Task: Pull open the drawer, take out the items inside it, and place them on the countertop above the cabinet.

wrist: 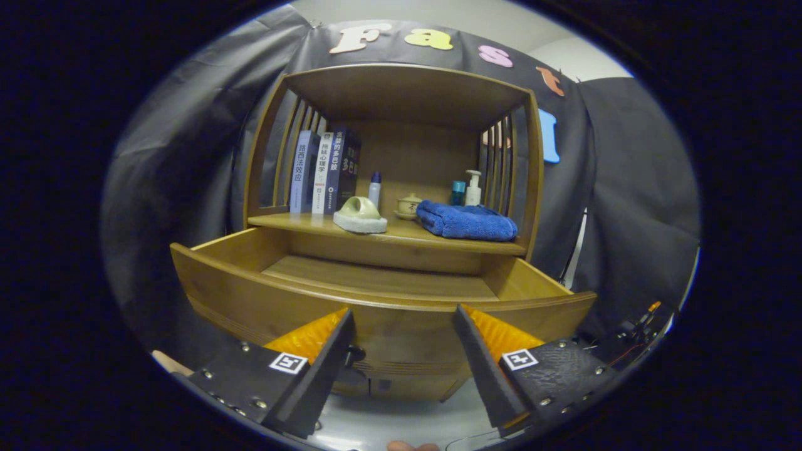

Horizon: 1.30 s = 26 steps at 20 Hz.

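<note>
Wooden drawer (376, 294), pulled out toward the tool (404, 313), long axis crosswise; tool released, fingers spread just before its front. Blue towel (467, 220) lies on worktop (401, 233).

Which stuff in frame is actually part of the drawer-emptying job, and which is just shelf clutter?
Job:
- drawer, pulled open, visible floor bare
- countertop above it
- gripper, fingers open, just short of the drawer front

Lying about, on the countertop:
- books
- green-and-white holder
- blue-capped bottle
- lidded cup
- blue towel
- pump bottle
</note>
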### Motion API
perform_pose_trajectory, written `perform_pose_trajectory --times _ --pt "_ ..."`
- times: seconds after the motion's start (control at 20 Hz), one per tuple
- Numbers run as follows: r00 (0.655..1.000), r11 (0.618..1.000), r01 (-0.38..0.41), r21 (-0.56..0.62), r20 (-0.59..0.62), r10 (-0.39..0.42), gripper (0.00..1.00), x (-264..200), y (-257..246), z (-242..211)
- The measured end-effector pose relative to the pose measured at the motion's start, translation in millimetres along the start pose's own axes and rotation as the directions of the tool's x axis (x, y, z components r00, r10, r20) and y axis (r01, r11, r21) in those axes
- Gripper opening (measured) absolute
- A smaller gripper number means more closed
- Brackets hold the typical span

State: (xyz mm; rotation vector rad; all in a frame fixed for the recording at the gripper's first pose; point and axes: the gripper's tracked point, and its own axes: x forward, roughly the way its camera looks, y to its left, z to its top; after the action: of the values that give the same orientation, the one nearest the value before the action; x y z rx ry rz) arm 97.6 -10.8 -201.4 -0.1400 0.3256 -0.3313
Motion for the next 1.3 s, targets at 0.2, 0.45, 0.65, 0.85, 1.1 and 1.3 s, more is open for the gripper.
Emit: perform_pose_trajectory --times 0.2,0.45,0.65,0.85,1.1,1.3 --pt "1.000 1.000 0.002 -0.009 0.003 -0.002 0.98 1 0 0" --pt "1.000 1.000 -0.002 -0.008 0.007 0.002 0.98 5 -1 2" --pt "1.000 1.000 -0.008 -0.011 0.030 0.008 0.99 11 -3 10" --pt "1.000 1.000 -0.004 -0.018 0.027 0.005 0.98 25 -3 8" --pt "1.000 1.000 -0.007 -0.016 0.021 0.007 0.99 42 -1 13" --pt "1.000 1.000 -0.006 -0.020 0.023 0.006 0.99 56 0 14"
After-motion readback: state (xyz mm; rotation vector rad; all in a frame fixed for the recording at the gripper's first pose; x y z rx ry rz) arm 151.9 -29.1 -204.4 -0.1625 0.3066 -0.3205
